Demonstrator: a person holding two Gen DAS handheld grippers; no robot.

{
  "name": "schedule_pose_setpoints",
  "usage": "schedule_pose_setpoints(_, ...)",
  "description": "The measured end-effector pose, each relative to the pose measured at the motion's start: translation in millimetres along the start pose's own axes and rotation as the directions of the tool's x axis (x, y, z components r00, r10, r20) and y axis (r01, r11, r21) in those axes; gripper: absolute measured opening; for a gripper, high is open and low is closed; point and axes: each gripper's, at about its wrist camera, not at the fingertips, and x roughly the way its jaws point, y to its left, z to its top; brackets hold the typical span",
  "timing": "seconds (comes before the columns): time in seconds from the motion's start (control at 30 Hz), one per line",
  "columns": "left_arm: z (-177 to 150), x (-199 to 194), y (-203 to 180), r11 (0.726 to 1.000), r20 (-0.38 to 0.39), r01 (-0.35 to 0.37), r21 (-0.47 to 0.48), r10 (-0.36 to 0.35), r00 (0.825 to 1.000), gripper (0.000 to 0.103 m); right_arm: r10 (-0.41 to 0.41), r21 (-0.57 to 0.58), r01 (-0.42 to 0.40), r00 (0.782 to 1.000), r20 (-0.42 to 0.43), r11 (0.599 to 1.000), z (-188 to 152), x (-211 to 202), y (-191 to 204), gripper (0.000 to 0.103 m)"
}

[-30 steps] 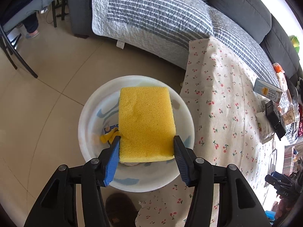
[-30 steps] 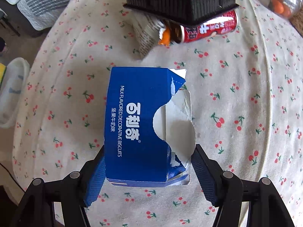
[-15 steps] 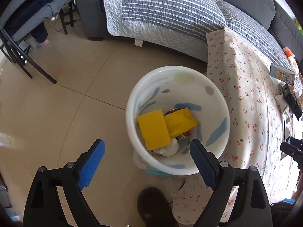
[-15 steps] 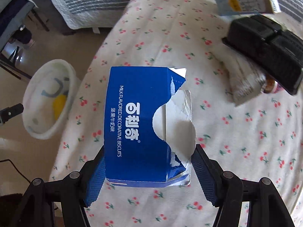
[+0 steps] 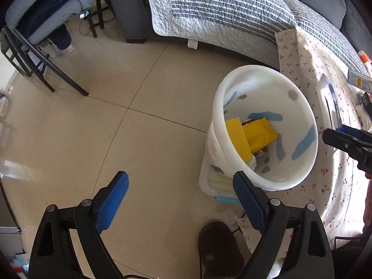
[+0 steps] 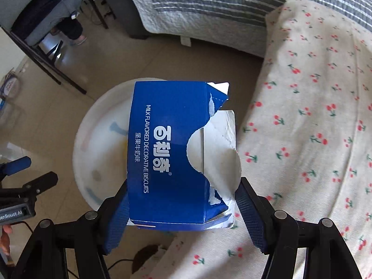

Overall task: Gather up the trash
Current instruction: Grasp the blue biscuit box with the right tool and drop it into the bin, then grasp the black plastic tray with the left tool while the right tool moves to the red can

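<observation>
Since the earlier frames, both grippers are shifting: the left gripper (image 5: 180,201) is now standing off over bare floor tile at lower centre of its view, its jaws having just been opening and now spread wide with nothing between them, while the yellow sponge (image 5: 238,139) it was carrying is lying inside the white trash bin (image 5: 309,162).

The right gripper (image 6: 183,216) is clamping a torn blue biscuit box (image 6: 167,153) across its short width, one pad on each side panel near the bottom edge. That grip is leaving most of the box projecting forward, which appears suited to dropping it clear of the jaws.

The box's long axis is running from the gripper toward the top of the frame, in line with the fingers. Its torn, opened side is facing right in the picture, toward the cherry-print tablecloth (image 6: 313,116); its printed face is facing the camera.

The box is hanging over the bin, whose rim (image 6: 79,144) is showing at centre left behind it. In my judgement it is positioned for release into the bin, with the left gripper pulled aside to give room. In the left view the right gripper's tip (image 5: 344,137) is appearing at the right edge, just beside the bin.
</observation>
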Motion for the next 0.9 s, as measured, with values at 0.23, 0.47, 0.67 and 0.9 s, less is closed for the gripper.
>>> schedule_pose_setpoints(0.23,-2,4,1,1.000,-0.012,-0.011,0.014,0.011,1.000,0.093,0.060,0.053,-0.060,0.998,-0.005,0.997,8,20,9,0.085)
schedule_pose_setpoints(0.47,0,0,-7,1.000,-0.007,-0.010,0.026,0.010,1.000,0.093,0.057,0.077,-0.059,0.998,0.024,0.995,6,6,2,0.090)
schedule_pose_setpoints(0.67,5,-6,-28,0.999,-0.005,0.003,0.044,-0.003,1.000,0.093,-0.055,0.066,0.053,0.998,0.020,0.996,-7,-22,-20,0.090)
schedule_pose_setpoints(0.9,16,-20,-79,0.995,0.016,0.025,0.095,-0.027,1.000,0.093,-0.156,0.139,0.152,0.987,0.023,0.979,-35,-65,-75,0.090)
